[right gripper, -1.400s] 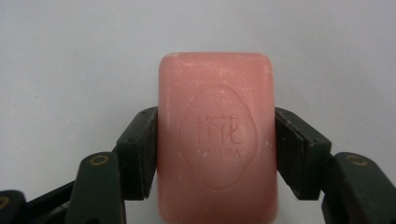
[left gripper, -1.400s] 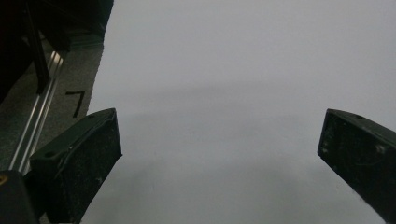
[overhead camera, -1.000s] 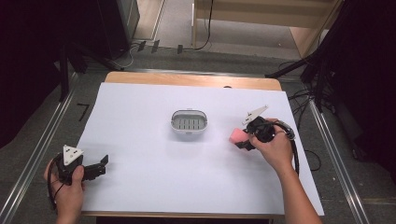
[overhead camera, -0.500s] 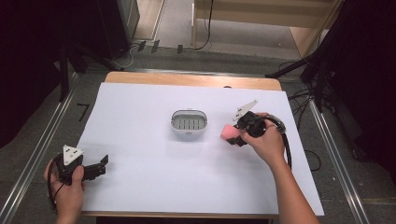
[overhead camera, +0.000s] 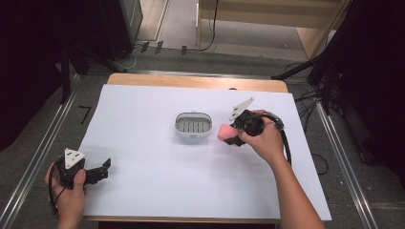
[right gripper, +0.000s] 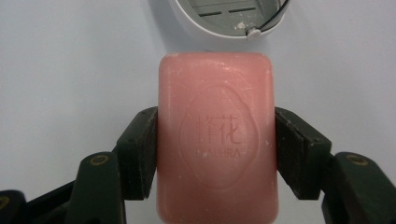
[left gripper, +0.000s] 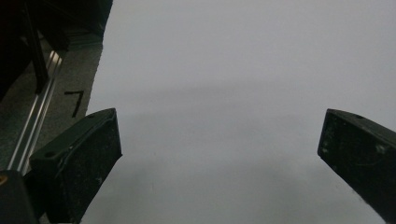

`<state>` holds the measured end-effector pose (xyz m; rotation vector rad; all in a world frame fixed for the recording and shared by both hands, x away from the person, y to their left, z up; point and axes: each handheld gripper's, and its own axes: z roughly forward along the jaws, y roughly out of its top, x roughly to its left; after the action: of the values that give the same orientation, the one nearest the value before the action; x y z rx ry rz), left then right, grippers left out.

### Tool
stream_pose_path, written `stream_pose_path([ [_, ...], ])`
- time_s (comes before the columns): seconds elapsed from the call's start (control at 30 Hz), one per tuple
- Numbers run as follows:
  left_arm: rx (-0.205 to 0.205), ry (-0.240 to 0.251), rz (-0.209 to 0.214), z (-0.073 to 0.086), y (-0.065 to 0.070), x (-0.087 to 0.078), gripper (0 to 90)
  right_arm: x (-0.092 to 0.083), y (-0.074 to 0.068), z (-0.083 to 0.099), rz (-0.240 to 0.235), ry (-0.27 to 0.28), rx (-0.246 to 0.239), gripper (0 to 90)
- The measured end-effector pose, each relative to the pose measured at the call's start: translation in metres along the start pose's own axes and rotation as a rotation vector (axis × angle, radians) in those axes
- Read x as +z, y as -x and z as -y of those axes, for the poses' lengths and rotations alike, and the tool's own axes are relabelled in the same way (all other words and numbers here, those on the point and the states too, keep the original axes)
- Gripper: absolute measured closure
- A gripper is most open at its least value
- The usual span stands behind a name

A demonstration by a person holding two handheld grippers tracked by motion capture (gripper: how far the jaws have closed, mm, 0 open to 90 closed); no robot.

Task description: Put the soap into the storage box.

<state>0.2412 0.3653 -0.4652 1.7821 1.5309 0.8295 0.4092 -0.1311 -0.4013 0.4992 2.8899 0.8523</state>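
Right gripper (right gripper: 215,140) clamped on one pink soap bar (right gripper: 215,140) (beside one soap dish (overhead camera: 193,126)).

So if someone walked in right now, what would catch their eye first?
The pink soap bar, clamped by its long sides in the right gripper, just right of the grey soap dish at mid-table. Next, the left gripper, jaws wide open over the bare white table at the near left corner.
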Motion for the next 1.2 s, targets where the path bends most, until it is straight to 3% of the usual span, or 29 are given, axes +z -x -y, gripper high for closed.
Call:
stream_pose_path([
  [0.4,0.000,-0.001,0.001,0.000,0.000,0.000,0.0,0.000,0.000,-0.016,-0.013,0.027,-0.037,38.8],
  [1.2,-0.003,0.001,0.002,0.000,0.000,0.000,0.0,0.015,-0.001,-0.055,-0.039,0.015,-0.114,38.8],
])
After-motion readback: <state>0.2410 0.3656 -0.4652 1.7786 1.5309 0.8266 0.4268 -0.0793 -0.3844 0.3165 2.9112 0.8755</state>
